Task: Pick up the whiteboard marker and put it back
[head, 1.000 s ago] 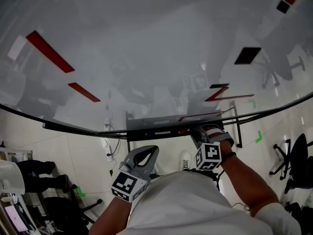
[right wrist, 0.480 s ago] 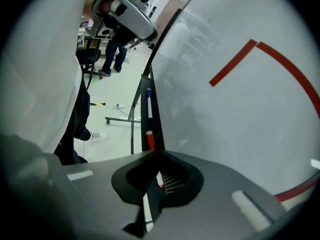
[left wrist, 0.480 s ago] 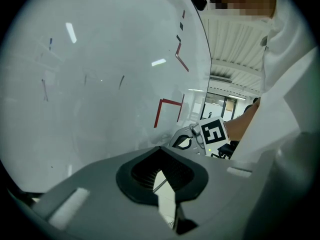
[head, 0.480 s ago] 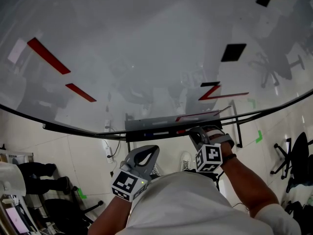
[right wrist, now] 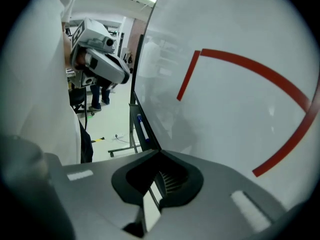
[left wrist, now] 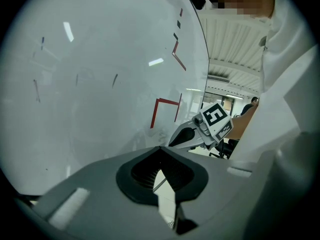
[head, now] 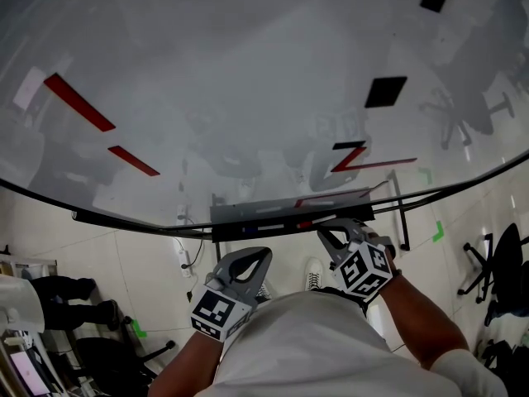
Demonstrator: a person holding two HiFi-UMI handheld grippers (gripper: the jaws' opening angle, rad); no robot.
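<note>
- Well, the person stands close up to the board [head: 248,81], holding both tools low in front of a white shirt [head: 306,346].
- Left gripper [head: 252,259]: its jaws are pressed together at the tips with nothing between them. Its own view [left wrist: 160,149] shows only floor through the gap behind the tips. It hangs below the tray [head: 273,215], clear of it.
- Right gripper [head: 335,236]: its jaws are also closed tip to tip and hold nothing, as its own view [right wrist: 160,153] shows. It sits higher than the left one, just beside the tray's right part. I cannot tell whether it touches the tray.
- The marker [right wrist: 142,128], white with a blue cap, lies lengthwise in the tray along the board's lower edge. It is out past the right gripper's tips and apart from them.
- From the head view the marker is only a faint blue speck [head: 246,229] in the tray, too small to read well.
- Each tool shows in the other's view: the right one [left wrist: 172,143] with its marker cube, and the left one [right wrist: 126,77] beside the shirt.
- On the board are red lines [head: 355,157] and black squares [head: 386,91].
- An office chair [head: 496,263] stands on the tiled floor [head: 132,255] off to the right, well apart.
</note>
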